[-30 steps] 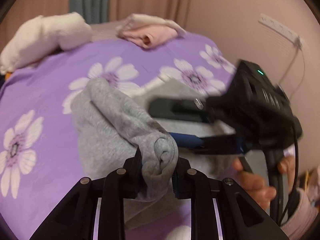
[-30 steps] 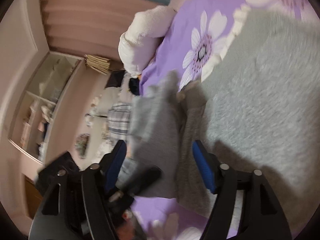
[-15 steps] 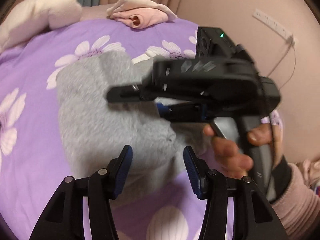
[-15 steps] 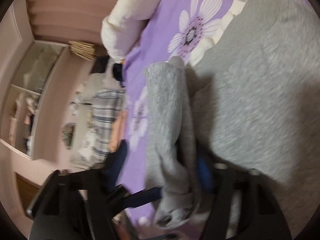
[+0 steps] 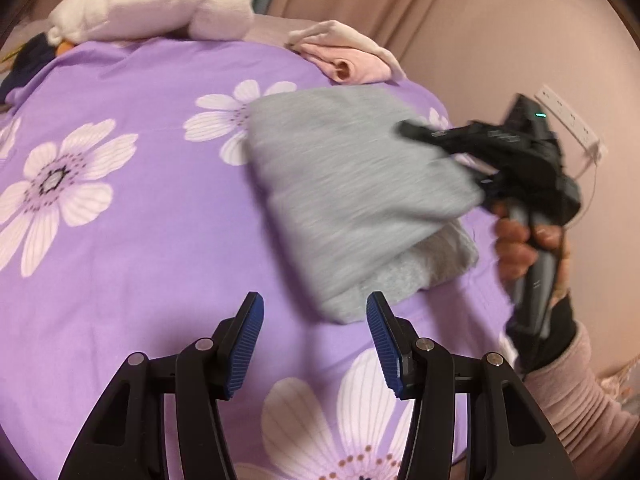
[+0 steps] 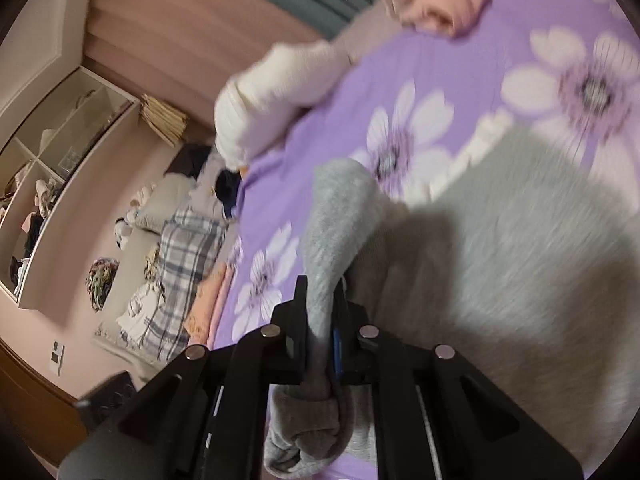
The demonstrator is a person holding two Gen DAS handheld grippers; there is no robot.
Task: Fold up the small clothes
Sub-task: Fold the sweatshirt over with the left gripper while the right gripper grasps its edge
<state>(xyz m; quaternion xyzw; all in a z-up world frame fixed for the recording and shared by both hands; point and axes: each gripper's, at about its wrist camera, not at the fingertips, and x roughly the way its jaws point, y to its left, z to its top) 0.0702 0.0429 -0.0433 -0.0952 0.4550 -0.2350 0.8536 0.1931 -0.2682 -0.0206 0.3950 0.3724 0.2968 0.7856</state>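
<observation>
A small grey fleece garment [image 5: 352,200] lies folded on the purple flowered bedspread [image 5: 140,208]. My left gripper [image 5: 314,320] stands open just short of the garment's near corner, nothing between its blue pads. My right gripper [image 6: 320,320] is shut on a fold of the grey garment [image 6: 500,260] and holds that edge raised off the rest of the cloth. In the left wrist view the right gripper [image 5: 472,148] sits at the garment's right side, held by a hand [image 5: 520,240] in a pink sleeve.
A folded pink garment [image 5: 344,60] and a white plush pillow [image 5: 152,4] lie at the far edge of the bed. A wall with a power strip [image 5: 568,120] stands close on the right. Beyond the bed's left side are a plaid blanket [image 6: 180,264] and shelves [image 6: 60,152].
My left gripper let go of the grey cloth, opened and drew back to the left. My right gripper closed on a fold of the garment and lifted it.
</observation>
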